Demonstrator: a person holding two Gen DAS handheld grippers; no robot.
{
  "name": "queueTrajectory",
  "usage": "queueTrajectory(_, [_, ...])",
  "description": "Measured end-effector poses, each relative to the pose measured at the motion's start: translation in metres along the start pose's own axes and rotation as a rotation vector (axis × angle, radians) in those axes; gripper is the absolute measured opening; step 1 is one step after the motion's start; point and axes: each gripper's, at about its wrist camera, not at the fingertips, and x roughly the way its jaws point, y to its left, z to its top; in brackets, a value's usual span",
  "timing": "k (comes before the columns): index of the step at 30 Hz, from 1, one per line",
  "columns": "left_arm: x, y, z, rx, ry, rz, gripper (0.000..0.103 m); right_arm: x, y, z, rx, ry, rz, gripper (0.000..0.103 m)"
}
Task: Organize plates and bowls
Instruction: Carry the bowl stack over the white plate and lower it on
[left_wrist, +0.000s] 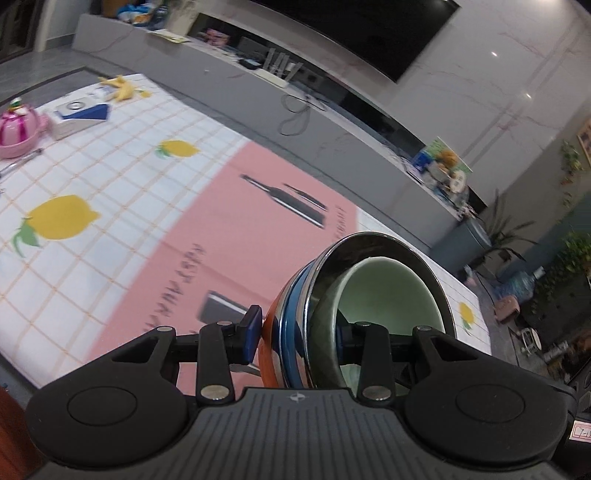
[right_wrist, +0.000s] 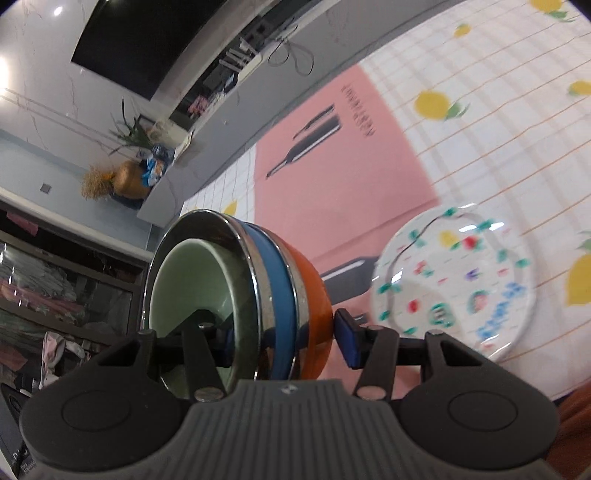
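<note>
A nested stack of bowls (left_wrist: 354, 317) is held tilted above the table: an orange outer bowl, a blue one, a steel one and a pale green inner bowl (left_wrist: 388, 295). My left gripper (left_wrist: 299, 332) is shut on the stack's rim, one finger outside, one inside. In the right wrist view the same bowl stack (right_wrist: 236, 295) shows, and my right gripper (right_wrist: 284, 343) is shut on its opposite rim the same way. A white plate with a coloured pattern (right_wrist: 454, 280) lies flat on the tablecloth to the right of the stack.
The table has a lemon-print cloth with a pink panel (left_wrist: 177, 236). At its far left stand a pink pot (left_wrist: 18, 129), a white-and-blue box (left_wrist: 79, 114) and banana peel (left_wrist: 122, 88). A grey TV bench (left_wrist: 332, 122) runs behind the table.
</note>
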Motion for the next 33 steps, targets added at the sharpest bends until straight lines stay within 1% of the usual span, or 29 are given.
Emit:
queueTrajectory(5, [0.021, -0.031, -0.013, 0.031, 0.037, -0.034, 0.042, -0.027, -0.028, 0.013, 0.02, -0.037, -0.021, 0.052])
queueTrajectory(9, [0.039, -0.046, -0.023, 0.041, 0.069, -0.052, 0.042, -0.04, -0.054, 0.022, 0.044, -0.053, -0.036, 0.052])
queueTrajectory(13, [0.053, -0.052, -0.031, 0.055, 0.088, -0.043, 0.042, -0.041, -0.077, 0.027, 0.065, -0.051, -0.036, 0.052])
queueTrajectory(19, [0.072, -0.057, -0.04, 0.062, 0.118, -0.021, 0.042, -0.029, -0.1, 0.032, 0.105, -0.038, -0.034, 0.052])
queueTrajectory(23, [0.081, -0.055, -0.043, 0.048, 0.148, -0.008, 0.042, -0.026, -0.105, 0.035, 0.105, -0.043, -0.063, 0.052])
queueTrajectory(28, [0.079, -0.052, -0.043, 0.055, 0.129, 0.012, 0.042, -0.018, -0.106, 0.034, 0.099, -0.014, -0.047, 0.052])
queueTrajectory(33, [0.085, -0.047, -0.047, 0.033, 0.153, 0.009, 0.041, -0.016, -0.103, 0.033, 0.085, -0.021, -0.072, 0.052])
